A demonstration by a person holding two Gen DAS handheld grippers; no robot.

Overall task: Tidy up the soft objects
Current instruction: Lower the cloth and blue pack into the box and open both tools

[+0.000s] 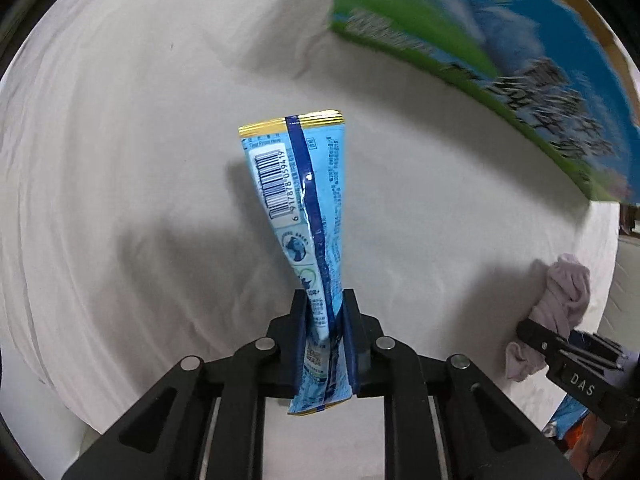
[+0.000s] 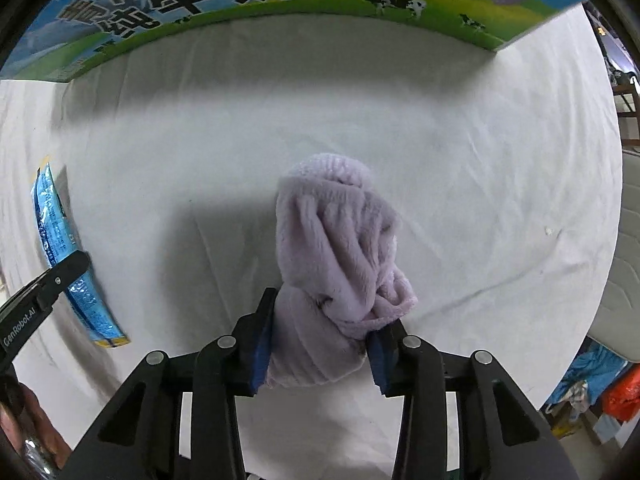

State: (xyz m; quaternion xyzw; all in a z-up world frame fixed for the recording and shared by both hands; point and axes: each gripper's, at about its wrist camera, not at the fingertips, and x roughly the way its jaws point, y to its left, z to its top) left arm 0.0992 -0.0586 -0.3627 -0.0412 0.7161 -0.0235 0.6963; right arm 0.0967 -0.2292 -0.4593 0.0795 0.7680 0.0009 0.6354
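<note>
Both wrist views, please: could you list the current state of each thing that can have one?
Left tool: shut on the light blue foil snack packet.
Light blue foil snack packet: held, pinched near one end, above the white cloth.
Right tool: shut on the lilac fleece cloth.
Lilac fleece cloth: bunched, held.
Green and blue milk carton box: resting on the white cloth.

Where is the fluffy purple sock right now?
The purple sock is squeezed in the right gripper, held above the white cloth, with the milk box beyond it.
</note>
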